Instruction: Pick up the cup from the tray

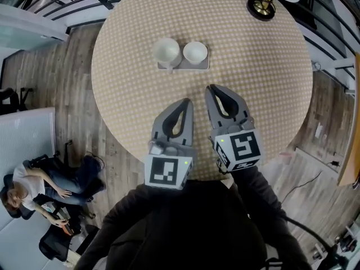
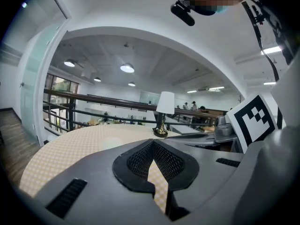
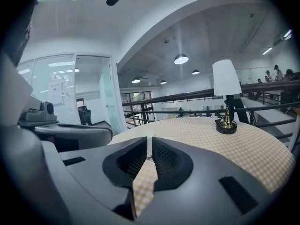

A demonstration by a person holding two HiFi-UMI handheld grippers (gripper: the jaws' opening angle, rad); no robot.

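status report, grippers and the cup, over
Both shut, empty: left gripper, right gripper. Left cup and right cup upright on tray, untouched, ahead of both. Nothing between; lamp off at far right.

Tally at the table — seven things and one onlooker.
One round table (image 1: 140,100) bears one tray (image 1: 185,66), one lamp (image 1: 261,5) and two white cups — the left cup (image 1: 166,52) and the right cup (image 1: 195,53). There are two grippers, the left gripper (image 1: 187,101) and the right gripper (image 1: 211,88). One seated person (image 1: 34,187) shows beyond the table's edge.
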